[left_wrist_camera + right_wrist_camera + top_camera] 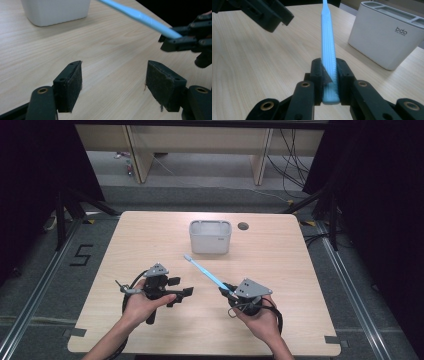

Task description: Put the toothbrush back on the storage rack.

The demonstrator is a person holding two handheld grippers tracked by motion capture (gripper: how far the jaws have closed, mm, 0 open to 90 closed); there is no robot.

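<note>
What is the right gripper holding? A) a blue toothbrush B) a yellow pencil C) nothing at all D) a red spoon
A: the right gripper has its jaws closed on the handle end of the blue toothbrush, which points toward the white holder on the table.

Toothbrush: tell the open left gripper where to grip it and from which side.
Grip the bare mid-handle of the toothbrush, coming from its left side. The right gripper clamps the butt end, and the head juts toward the white holder, so the middle stays clear above the table.
</note>
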